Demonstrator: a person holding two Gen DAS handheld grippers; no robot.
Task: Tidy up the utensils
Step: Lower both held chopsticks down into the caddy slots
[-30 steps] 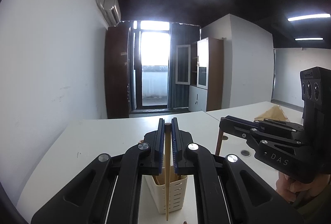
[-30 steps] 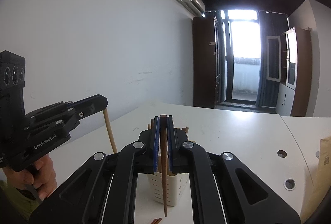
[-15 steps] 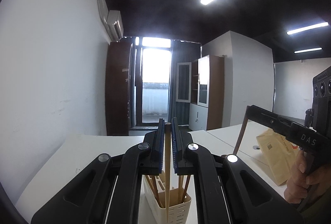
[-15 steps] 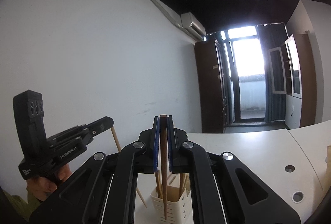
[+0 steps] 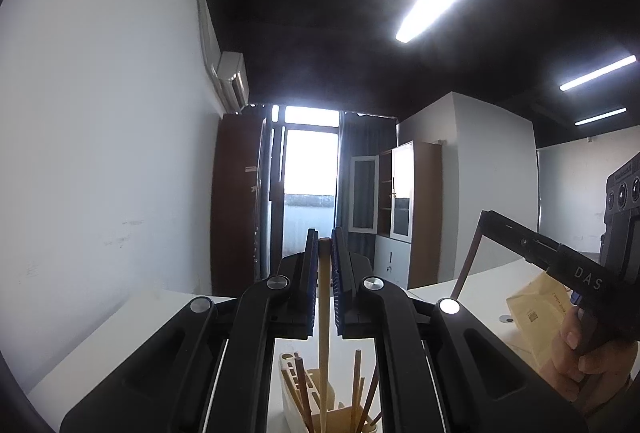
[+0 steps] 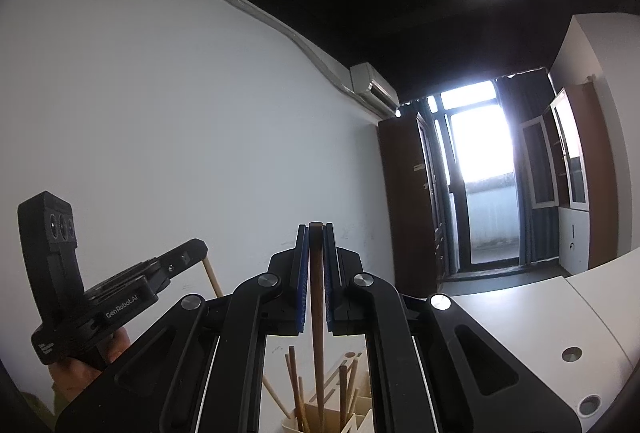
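The left hand-held gripper [image 5: 324, 253] pinches a pale wooden chopstick [image 5: 323, 333] upright above the cream slotted plastic utensil holder [image 5: 294, 399] on the white desk [image 5: 132, 329]. The right hand-held gripper [image 6: 316, 245] pinches a dark brown wooden chopstick [image 6: 318, 333] over the same holder.

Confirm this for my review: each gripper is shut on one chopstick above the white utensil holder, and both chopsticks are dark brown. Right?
Not quite. Only the right gripper holds a dark brown chopstick. The left wrist view shows the left gripper shut on a pale, light wooden chopstick. Both do hang above the white utensil holder.
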